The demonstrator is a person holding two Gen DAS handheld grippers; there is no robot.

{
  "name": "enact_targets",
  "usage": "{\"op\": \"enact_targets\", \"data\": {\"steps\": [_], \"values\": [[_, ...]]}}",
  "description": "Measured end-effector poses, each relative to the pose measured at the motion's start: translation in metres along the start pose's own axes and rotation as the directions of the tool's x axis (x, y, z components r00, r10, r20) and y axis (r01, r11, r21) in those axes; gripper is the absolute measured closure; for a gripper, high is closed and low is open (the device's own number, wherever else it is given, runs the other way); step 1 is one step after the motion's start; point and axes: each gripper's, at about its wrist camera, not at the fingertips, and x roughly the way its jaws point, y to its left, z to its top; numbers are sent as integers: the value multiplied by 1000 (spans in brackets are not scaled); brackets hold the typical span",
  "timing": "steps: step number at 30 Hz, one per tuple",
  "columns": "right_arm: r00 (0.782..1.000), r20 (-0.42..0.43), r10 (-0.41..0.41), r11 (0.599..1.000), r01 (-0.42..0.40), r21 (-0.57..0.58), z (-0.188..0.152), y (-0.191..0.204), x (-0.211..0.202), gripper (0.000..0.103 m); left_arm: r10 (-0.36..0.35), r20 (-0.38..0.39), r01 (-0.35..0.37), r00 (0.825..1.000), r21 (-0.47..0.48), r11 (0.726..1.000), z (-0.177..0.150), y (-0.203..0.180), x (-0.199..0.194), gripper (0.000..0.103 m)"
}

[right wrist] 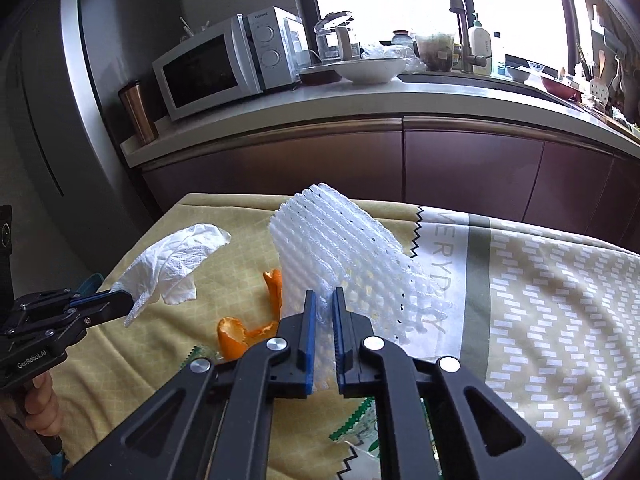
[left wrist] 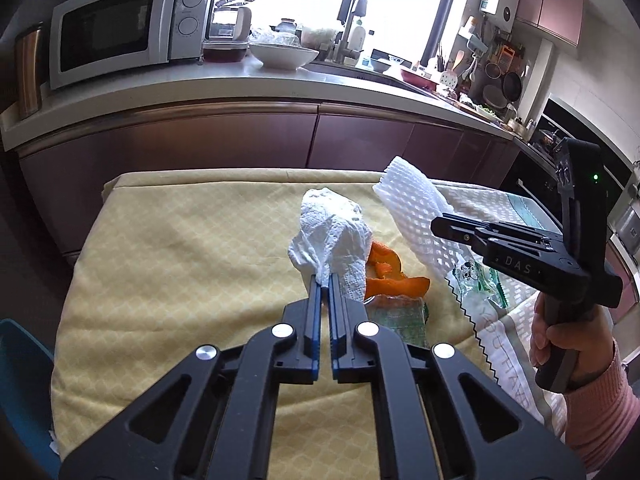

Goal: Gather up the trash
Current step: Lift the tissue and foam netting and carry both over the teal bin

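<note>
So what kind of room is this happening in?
A home kitchen, most likely: a microwave sits on the counter, there's a sink tap by the window, and utensils hang on the wall.

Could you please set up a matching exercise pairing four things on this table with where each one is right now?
1. crumpled paper towel
2. white foam fruit net
3. orange peel
4. green-printed wrapper

A. lying loose on the yellow cloth, ungripped
B. pinched in the right gripper
C. pinched in the left gripper
D. lying under the lifted net

Pairs: 1-C, 2-B, 3-A, 4-D
</note>
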Motion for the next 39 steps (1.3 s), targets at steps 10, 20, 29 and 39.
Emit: {"op": "enact_targets", "data": {"steps": [10, 20, 29, 39], "values": [[991, 60, 117, 993, -116, -19, -3, 33, -35, 96, 15, 25, -14, 1000, -26, 1000, -20, 15, -35, 99], [974, 25, 224, 974, -223, -51, -24, 75, -39, 96, 64, 60, -61, 996, -40, 997, -48, 29, -69, 99], [959, -20, 281, 957, -282, -72, -35, 107, -32, 96, 104, 73, -100, 992, -62, 993, -67, 41, -93, 99], [945, -52, 324, 940, -327, -95, -39, 137, -27, 96, 152, 76, -144, 986, -94, 985, -85, 57, -113, 99]]}}
